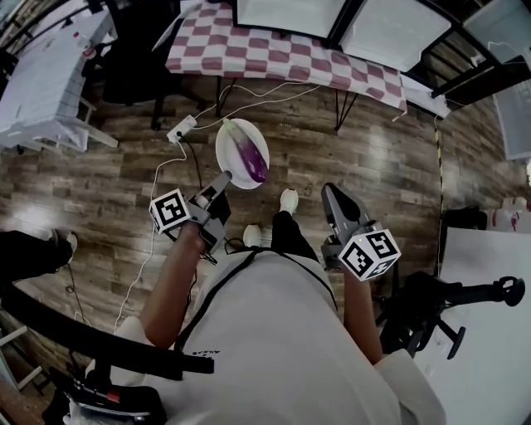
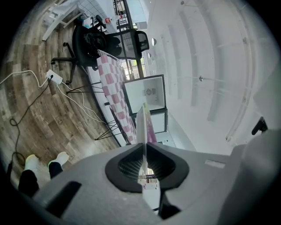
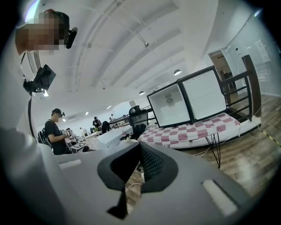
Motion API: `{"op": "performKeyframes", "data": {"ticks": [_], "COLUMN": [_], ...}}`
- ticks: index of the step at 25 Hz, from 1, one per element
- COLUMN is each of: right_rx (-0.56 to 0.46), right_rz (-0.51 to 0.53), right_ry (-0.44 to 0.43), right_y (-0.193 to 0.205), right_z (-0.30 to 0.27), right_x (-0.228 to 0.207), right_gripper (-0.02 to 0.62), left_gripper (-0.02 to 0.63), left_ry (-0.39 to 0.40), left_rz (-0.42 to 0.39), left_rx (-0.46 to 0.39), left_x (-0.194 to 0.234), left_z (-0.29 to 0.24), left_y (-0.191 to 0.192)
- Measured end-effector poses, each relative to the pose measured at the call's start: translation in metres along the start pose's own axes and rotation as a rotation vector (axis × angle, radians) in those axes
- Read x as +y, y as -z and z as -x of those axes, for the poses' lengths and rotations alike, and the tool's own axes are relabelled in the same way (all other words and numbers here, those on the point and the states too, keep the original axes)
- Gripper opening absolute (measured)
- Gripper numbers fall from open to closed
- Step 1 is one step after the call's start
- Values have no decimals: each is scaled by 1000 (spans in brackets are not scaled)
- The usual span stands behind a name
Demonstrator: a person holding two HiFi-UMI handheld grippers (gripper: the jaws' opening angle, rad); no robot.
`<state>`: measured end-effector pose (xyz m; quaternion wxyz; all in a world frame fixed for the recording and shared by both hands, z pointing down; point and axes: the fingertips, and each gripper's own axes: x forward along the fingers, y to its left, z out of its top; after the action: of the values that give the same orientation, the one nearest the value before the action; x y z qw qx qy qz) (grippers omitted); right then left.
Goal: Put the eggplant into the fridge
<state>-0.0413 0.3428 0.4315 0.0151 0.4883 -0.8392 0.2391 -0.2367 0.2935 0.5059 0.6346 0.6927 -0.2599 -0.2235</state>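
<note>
A wood-plank floor (image 1: 99, 191) ran up to a counter (image 1: 274, 54) under a checked cloth, which carried two white-fronted fridges (image 1: 290, 12). A power strip (image 1: 181, 129) and its cables lay on the floor in between. Only the right gripper view showed a person (image 3: 57, 132) standing far off. The eggplant (image 1: 250, 153) lay on a white plate (image 1: 228, 158). The left hand-held gripper (image 1: 220, 187) clenched the plate's rim, with the eggplant just ahead of its jaws. The right hand-held gripper (image 1: 332, 195) was closed with nothing in it.
</note>
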Motion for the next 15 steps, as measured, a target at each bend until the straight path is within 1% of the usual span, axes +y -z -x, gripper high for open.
{"op": "performKeyframes", "data": {"ticks": [8,15], "right_rx": [12,3], "right_rz": [-22,-26], "right_ry": [-3,-15], "right_y": [1,-18], "right_z": [-11,-32], "right_x": [-21,-49], "right_gripper": [8,8], "left_gripper": [32,32], "left_ry": [-43,-22], "left_rz": [6,0], "left_rx": [9,19], "left_x": [16,8], "left_z": [-17,-58], "left_y": [1,-12]}}
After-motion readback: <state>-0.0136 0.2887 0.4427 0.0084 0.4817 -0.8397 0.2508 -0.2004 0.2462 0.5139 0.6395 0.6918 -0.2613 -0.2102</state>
